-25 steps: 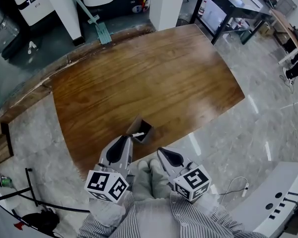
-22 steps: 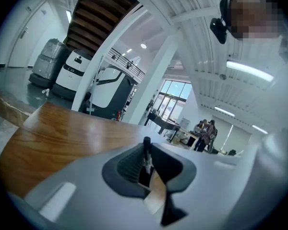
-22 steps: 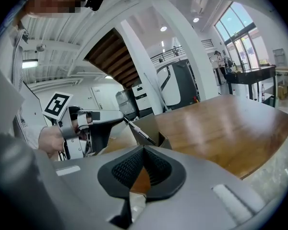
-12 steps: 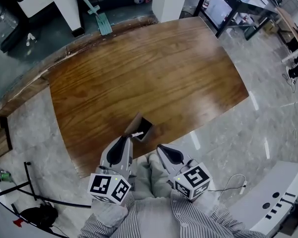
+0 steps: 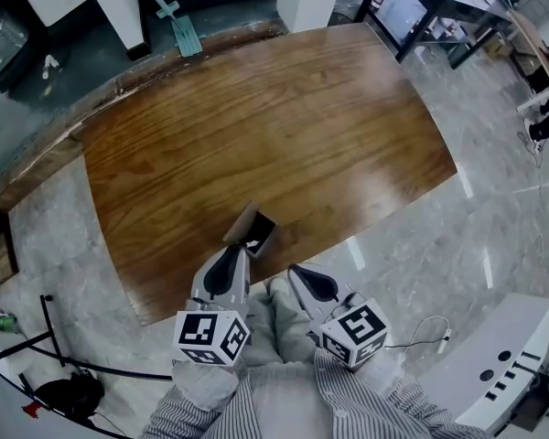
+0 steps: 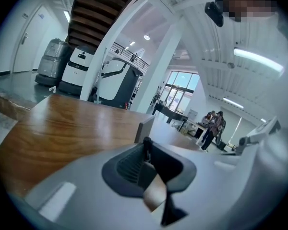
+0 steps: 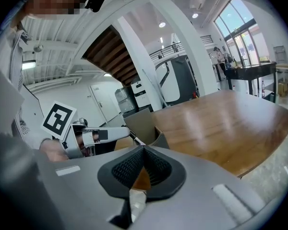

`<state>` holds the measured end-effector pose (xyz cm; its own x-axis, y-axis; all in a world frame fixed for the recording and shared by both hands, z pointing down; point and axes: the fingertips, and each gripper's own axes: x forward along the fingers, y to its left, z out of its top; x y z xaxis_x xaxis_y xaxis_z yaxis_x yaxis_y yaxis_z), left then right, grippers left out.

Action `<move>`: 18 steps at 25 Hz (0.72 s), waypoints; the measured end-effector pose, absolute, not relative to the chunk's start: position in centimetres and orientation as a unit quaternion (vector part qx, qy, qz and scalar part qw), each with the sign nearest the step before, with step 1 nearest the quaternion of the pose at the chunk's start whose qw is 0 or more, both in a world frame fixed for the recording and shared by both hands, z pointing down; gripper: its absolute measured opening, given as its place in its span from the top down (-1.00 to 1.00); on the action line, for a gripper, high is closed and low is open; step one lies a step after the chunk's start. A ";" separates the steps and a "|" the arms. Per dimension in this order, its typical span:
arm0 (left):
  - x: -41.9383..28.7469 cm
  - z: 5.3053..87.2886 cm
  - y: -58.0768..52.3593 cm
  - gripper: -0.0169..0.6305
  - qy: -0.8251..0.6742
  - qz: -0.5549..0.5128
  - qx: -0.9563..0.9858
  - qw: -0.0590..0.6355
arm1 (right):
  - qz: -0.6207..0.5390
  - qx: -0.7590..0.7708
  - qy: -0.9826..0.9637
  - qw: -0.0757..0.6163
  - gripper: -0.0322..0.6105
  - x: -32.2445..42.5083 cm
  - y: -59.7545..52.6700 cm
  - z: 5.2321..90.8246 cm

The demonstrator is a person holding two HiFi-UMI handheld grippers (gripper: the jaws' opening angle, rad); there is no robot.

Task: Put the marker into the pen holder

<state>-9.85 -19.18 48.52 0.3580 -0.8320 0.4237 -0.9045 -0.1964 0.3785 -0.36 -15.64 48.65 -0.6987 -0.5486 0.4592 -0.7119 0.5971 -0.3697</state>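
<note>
L gripper [image 6: 145, 153] jaws pinched on the marker [image 6: 146, 144], a thin dark stub sticking out past the tips. R gripper [image 7: 144, 153] jaws pressed together, nothing btwn them. In the head view the marker's white end [image 5: 253, 243] pokes fwd from the L gripper [image 5: 239, 251] at the near rim of the pen holder [image 5: 261, 230] (can't tell if it's inside yet). The holder is a brown square box, open top, standing near the front edge of the wooden table [image 5: 274, 117]. R gripper [image 5: 298, 273] sits just beside the L one, off the table edge, apart from the holder.
</note>
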 end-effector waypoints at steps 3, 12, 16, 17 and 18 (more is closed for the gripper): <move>-9.6 49.0 -19.2 0.79 -0.561 0.069 0.770 0.295 | 0.271 0.359 -0.881 0.149 0.90 -0.2 -15.6 48.6; -8.9 49.7 -18.7 0.69 -0.548 0.081 0.771 0.316 | 0.269 0.358 -0.882 0.148 0.90 0.0 -14.9 48.3; -8.8 48.8 -18.1 0.67 -0.546 0.071 0.772 0.319 | 0.262 0.354 -0.886 0.144 0.90 -0.2 -14.5 47.6; -8.9 48.6 -17.8 0.67 -0.546 0.068 0.771 0.320 | 0.259 0.351 -0.888 0.142 0.90 -0.4 -14.4 47.4; -8.9 48.4 -17.5 0.67 -0.547 0.066 0.770 0.321 | 0.256 0.348 -0.891 0.140 0.90 -0.6 -14.4 47.2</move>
<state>-8.94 -17.46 48.41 0.3931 -0.8005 0.4524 -0.8850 -0.1959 0.4225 -0.59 -14.39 47.21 -0.7178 -0.5490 0.4282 -0.6926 0.6258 -0.3588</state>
